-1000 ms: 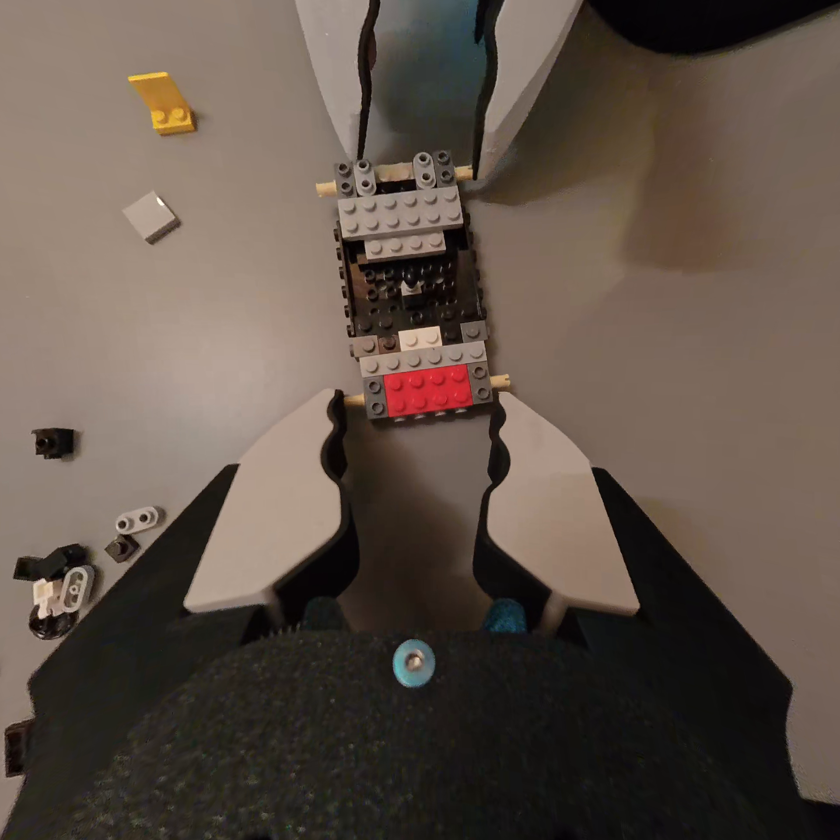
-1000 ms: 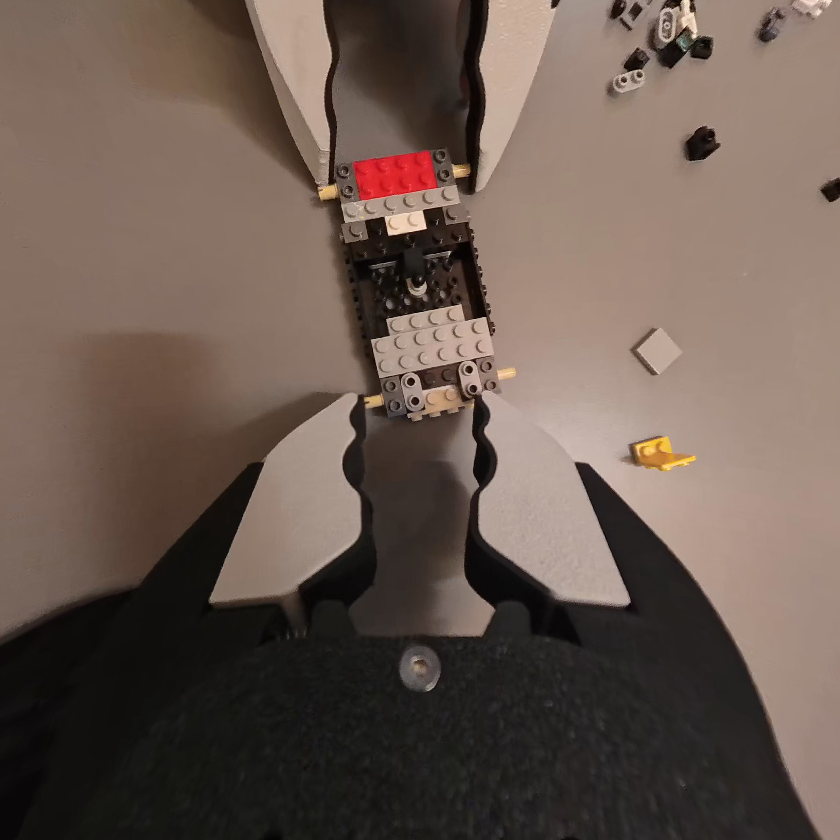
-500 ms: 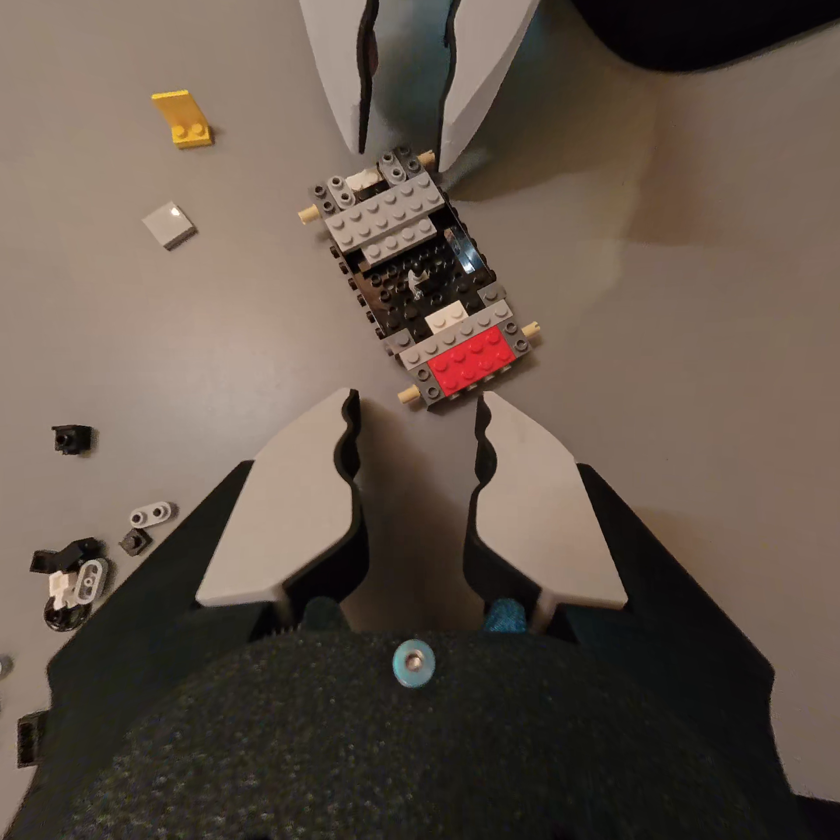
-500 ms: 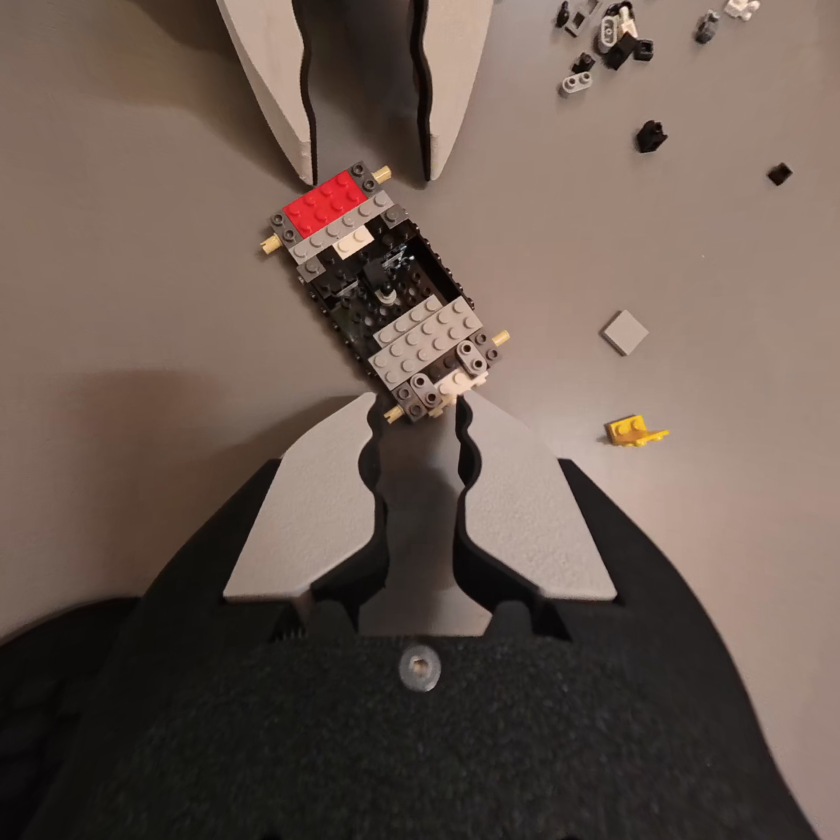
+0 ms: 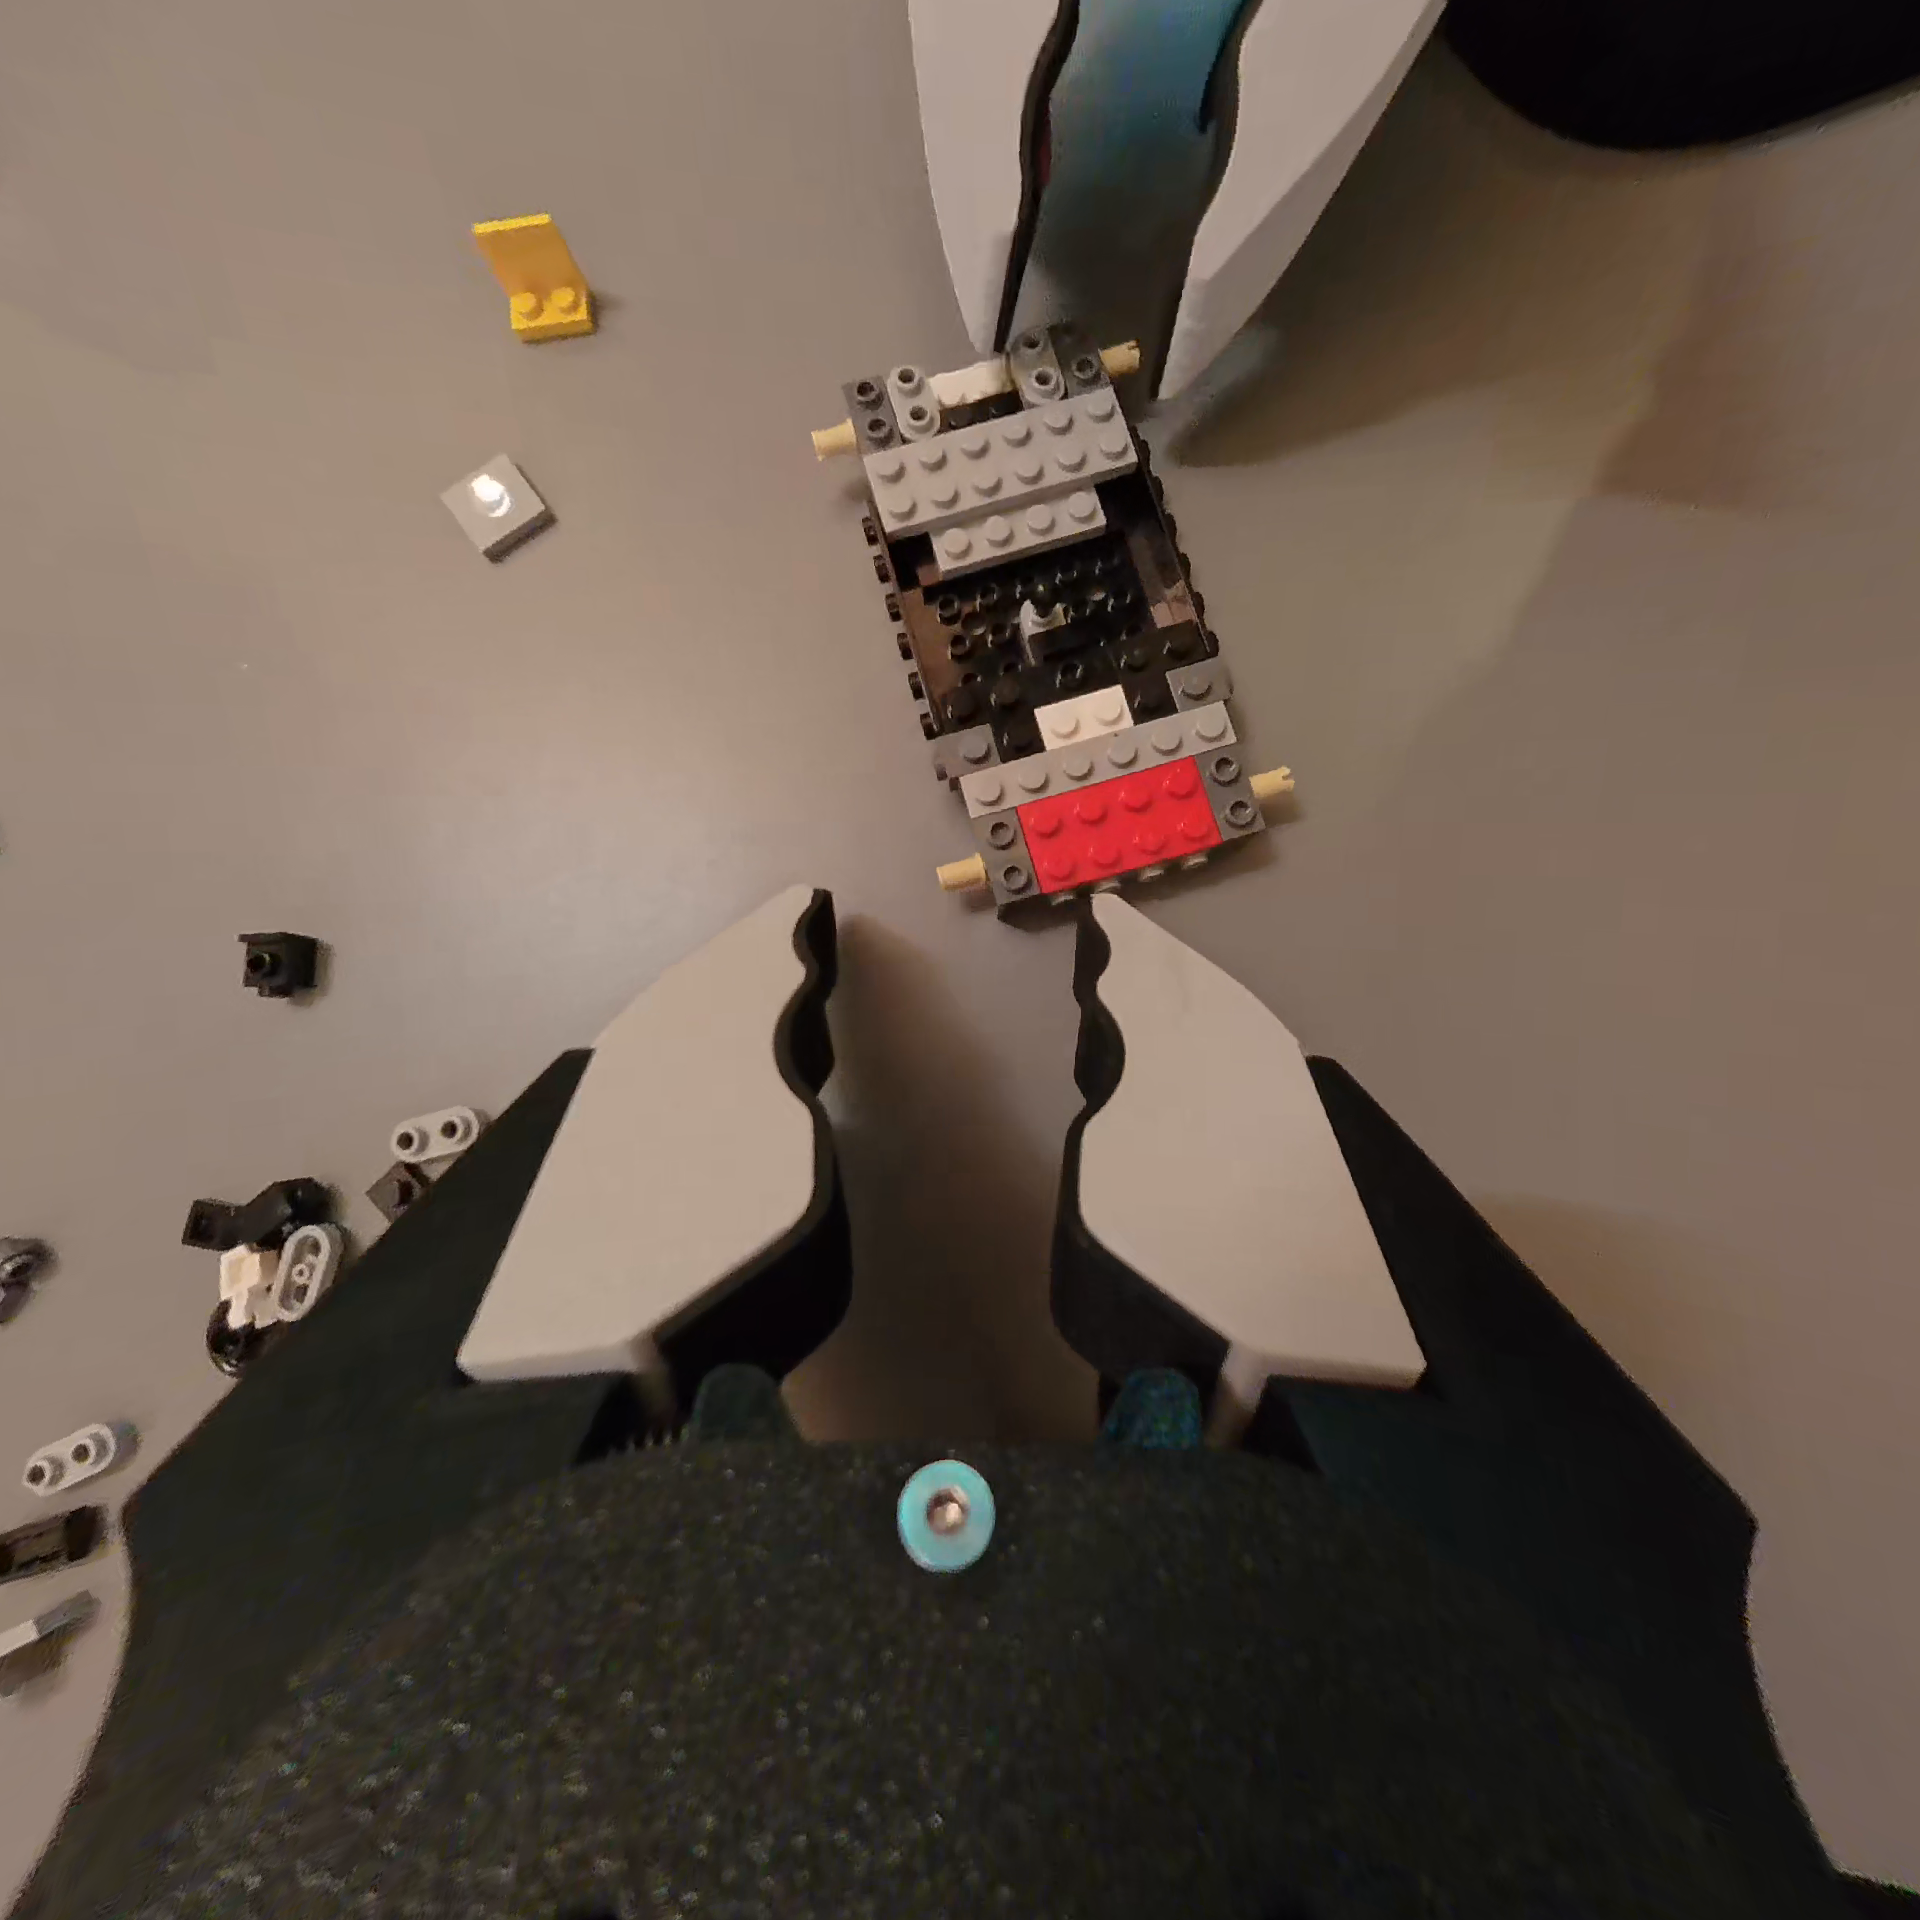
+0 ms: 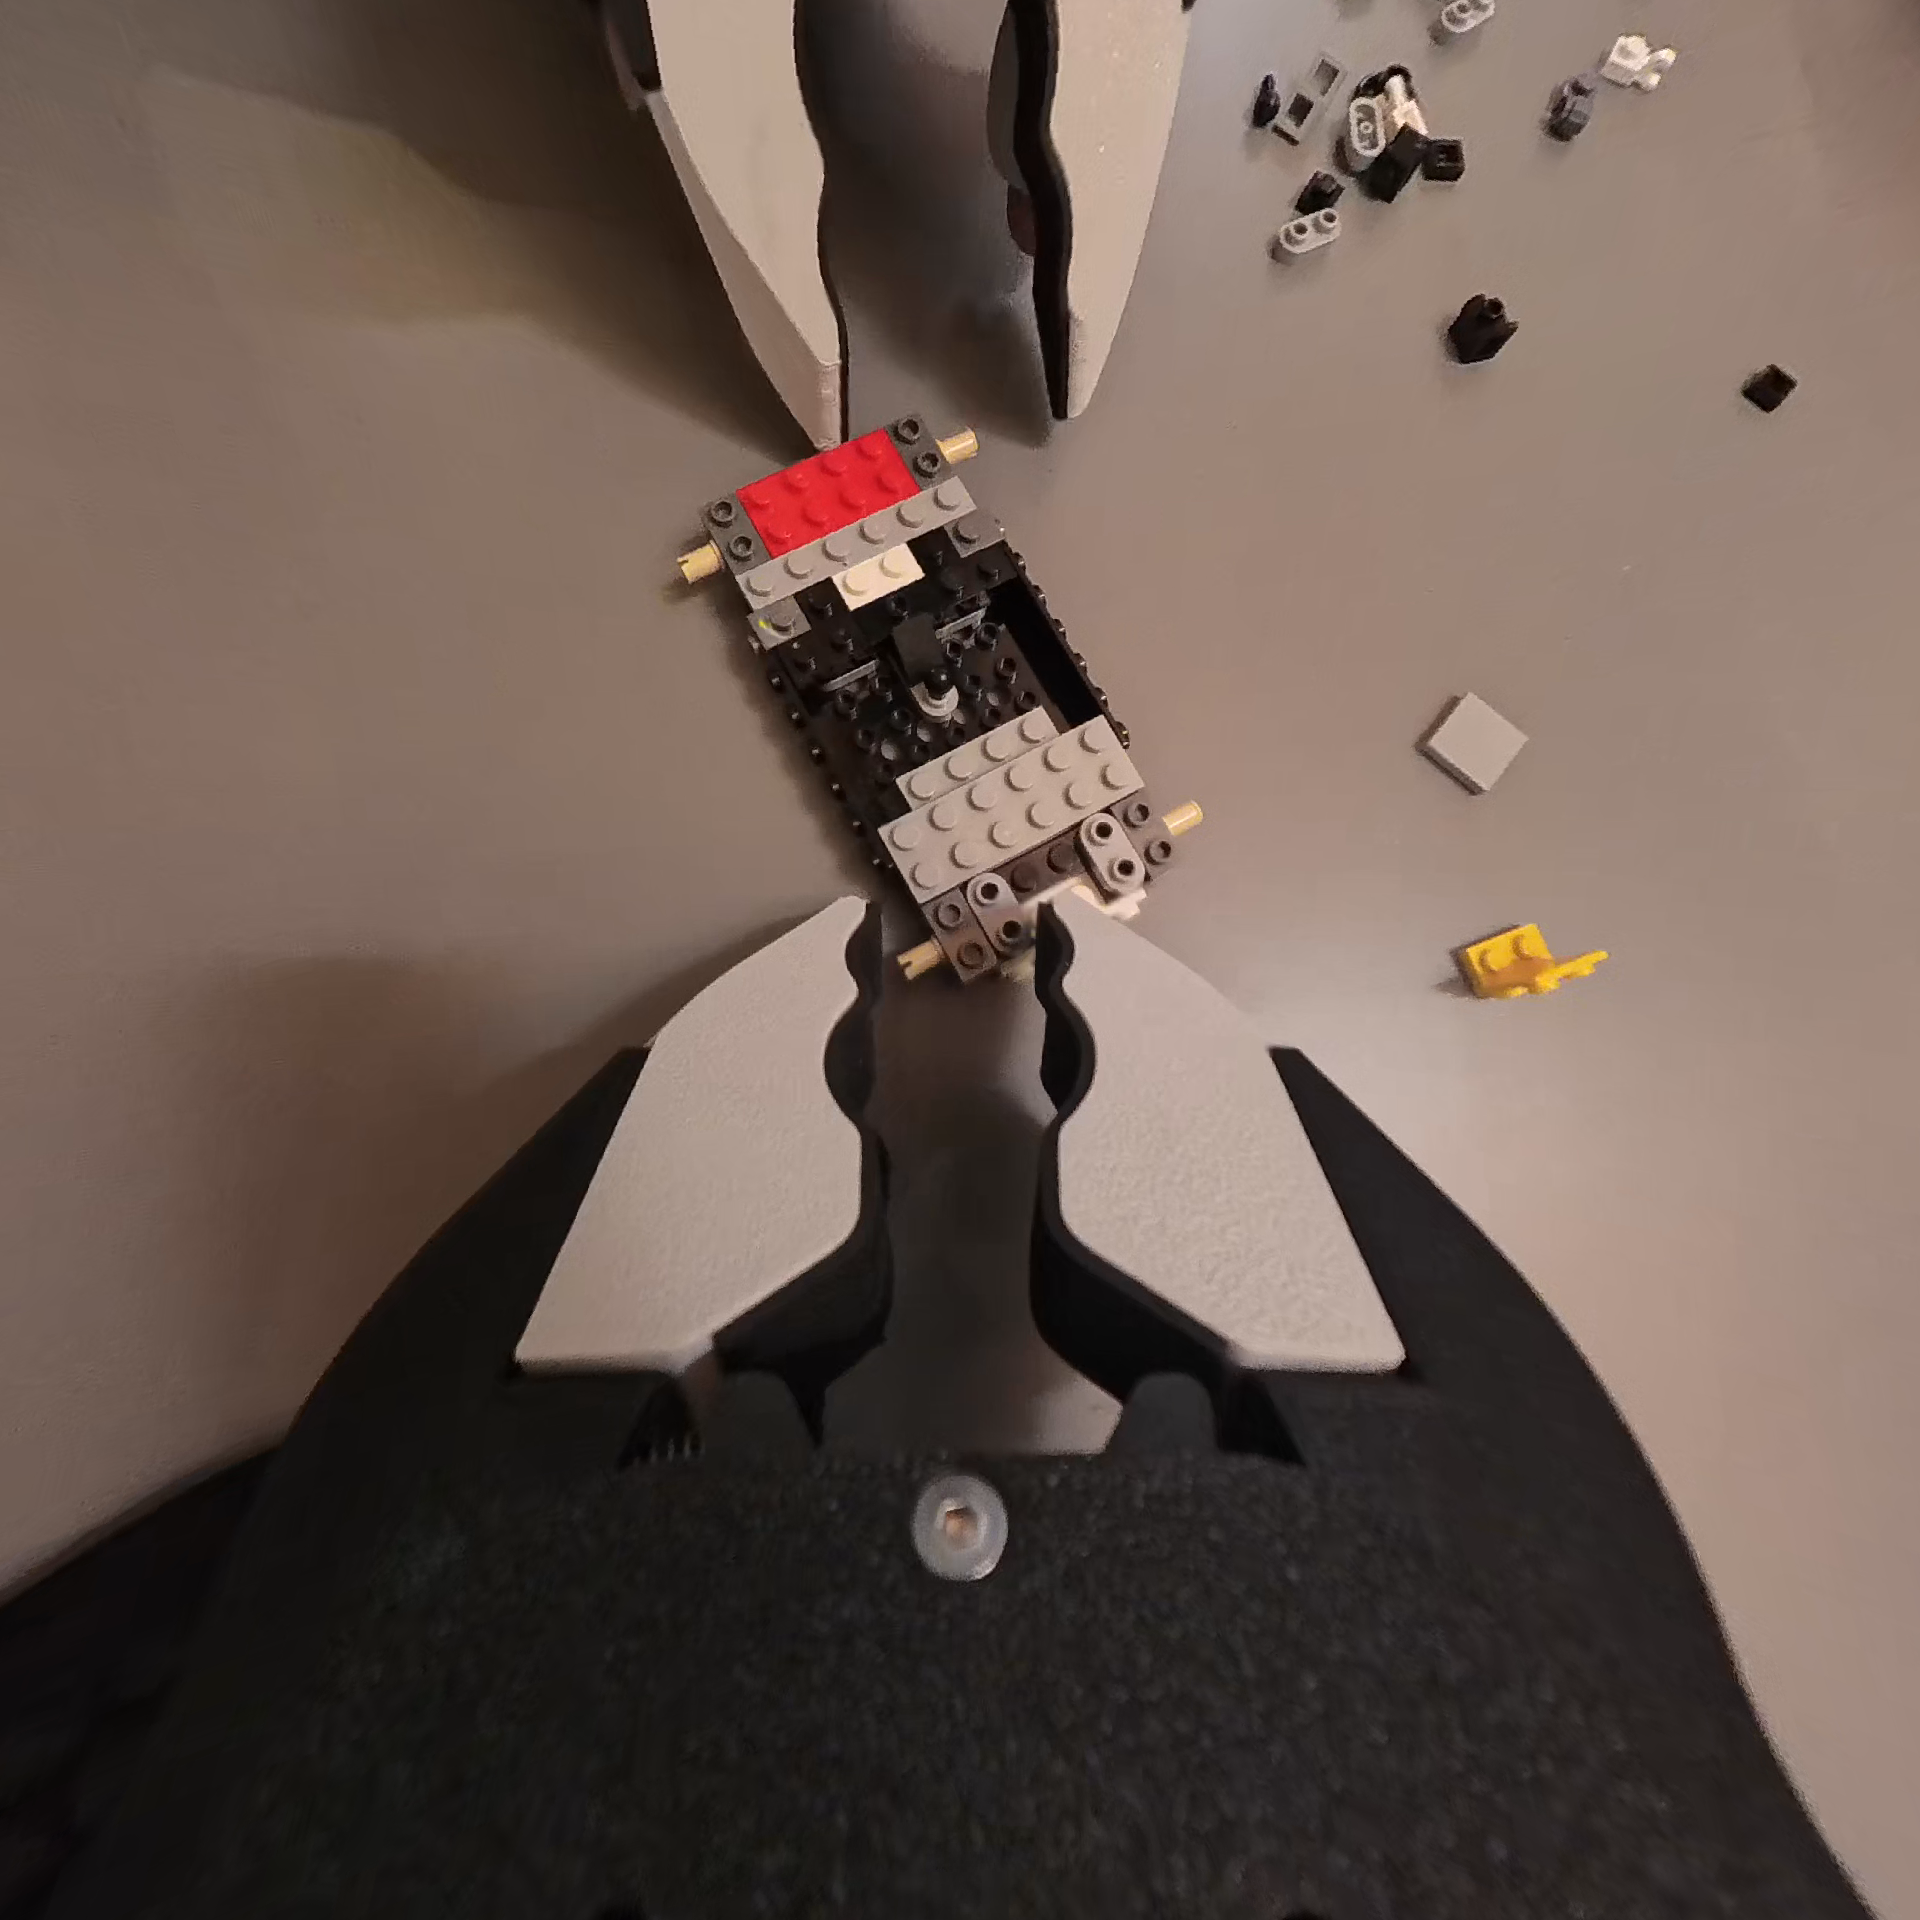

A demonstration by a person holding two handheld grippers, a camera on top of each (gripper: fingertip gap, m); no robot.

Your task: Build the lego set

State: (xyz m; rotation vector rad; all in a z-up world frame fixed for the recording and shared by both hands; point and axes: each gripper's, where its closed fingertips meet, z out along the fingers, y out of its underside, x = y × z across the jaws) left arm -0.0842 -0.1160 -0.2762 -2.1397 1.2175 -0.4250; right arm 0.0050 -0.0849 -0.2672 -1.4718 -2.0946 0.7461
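In the left wrist view, the left gripper (image 5: 951, 909) stood nearest, its grey fingers apart with nothing between them, the right-hand tip just touching the near end of the half-built lego car chassis of black, grey and red plastic bricks (image 5: 1055, 623). The chassis lay flat on the grey table surface (image 5: 1558, 831), well away from any visible edge, slightly skewed, its red studded plate (image 5: 1117, 831) toward this gripper and bare tan axle pins (image 5: 961, 875) sticking out at the corners. At the far end the right gripper (image 6: 951, 914) was also parted and empty; in its own view one tip touched the dark grey end bricks while the other stood clear of the model. Neither gripper clamped anything. Off to the side lay a flat grey square tile (image 5: 497, 505), and beyond it a yellow hinged plate (image 5: 535, 278); a scatter of small black, white and grey loose pieces (image 5: 270, 1262) sat nearer the left gripper. The step in hand looked like squaring the chassis between the two grippers. The next move probably called for one gripper to steady the model while the other fetched a loose piece, perhaps the tile, and pressed it onto the studs.
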